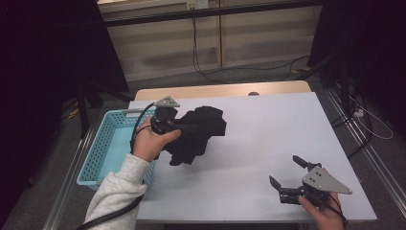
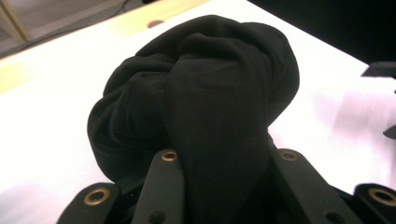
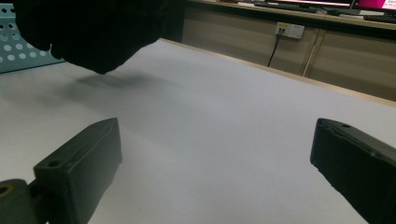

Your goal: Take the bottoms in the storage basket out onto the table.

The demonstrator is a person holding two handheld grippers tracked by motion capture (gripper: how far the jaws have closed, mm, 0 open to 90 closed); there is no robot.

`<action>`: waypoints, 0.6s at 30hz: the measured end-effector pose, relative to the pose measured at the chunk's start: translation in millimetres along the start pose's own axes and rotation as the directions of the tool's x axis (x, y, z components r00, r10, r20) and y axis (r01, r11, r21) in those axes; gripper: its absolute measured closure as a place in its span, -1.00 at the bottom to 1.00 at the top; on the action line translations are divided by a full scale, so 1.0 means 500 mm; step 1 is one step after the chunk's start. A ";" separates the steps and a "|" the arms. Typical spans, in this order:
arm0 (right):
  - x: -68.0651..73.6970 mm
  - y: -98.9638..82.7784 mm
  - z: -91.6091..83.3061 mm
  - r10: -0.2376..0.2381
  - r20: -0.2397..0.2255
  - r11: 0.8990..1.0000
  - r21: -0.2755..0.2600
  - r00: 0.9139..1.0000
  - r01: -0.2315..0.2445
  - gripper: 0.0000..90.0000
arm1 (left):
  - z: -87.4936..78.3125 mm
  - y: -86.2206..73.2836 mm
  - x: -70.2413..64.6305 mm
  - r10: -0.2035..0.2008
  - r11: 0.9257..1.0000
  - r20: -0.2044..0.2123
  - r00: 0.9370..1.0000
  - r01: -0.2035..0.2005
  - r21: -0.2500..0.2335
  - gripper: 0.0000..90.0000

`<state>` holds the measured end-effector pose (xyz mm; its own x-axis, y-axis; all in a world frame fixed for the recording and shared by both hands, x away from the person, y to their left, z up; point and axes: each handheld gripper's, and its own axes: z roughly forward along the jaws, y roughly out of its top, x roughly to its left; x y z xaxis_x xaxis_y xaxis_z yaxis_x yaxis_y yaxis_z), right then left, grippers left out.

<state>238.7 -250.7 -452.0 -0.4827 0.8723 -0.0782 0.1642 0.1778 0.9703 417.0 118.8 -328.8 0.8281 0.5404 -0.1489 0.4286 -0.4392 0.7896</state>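
A bunched black cloth (image 1: 203,130) hangs just above the white table (image 1: 273,124), left of centre. My left gripper (image 1: 187,128) is shut on it from the left side, and a hand holds the gripper next to the basket. In the left gripper view the cloth (image 2: 205,84) bulges up between the two jaws of the left gripper (image 2: 224,163), which pinch a fold of it. My right gripper (image 1: 286,171) rests low at the table's front right, open with nothing between its jaws. In the right gripper view the right gripper (image 3: 219,154) faces bare table, and the cloth (image 3: 93,32) hangs above its shadow at upper left.
A light blue perforated basket (image 1: 107,143) stands at the table's left edge, beside the left hand; its wall (image 3: 23,46) appears behind the cloth in the right gripper view. Cables run on the floor beyond the table and to its right. A wooden strip (image 1: 225,89) borders the far edge.
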 end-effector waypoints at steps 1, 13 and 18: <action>0.000 0.000 0.000 0.000 0.000 1.000 0.002 1.000 0.000 -0.97 | 0.011 -0.006 -0.007 0.005 1.000 0.002 1.000 -0.005 -0.001 0.66; 0.002 -0.001 0.003 -0.007 -0.004 1.000 0.013 1.000 0.007 -0.97 | 0.137 -0.077 -0.077 0.041 0.998 0.108 0.993 -0.046 0.039 0.64; 0.005 0.002 0.005 -0.034 -0.009 0.999 0.020 0.999 0.034 -0.97 | 0.170 -0.101 -0.095 0.056 0.995 0.147 0.987 -0.067 0.067 0.51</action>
<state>239.5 -247.2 -452.0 -0.4957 0.8617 -0.1086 0.1651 0.2163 0.9623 386.7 54.3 -412.3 0.8952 0.4031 -0.1903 0.3956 -0.5216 0.7560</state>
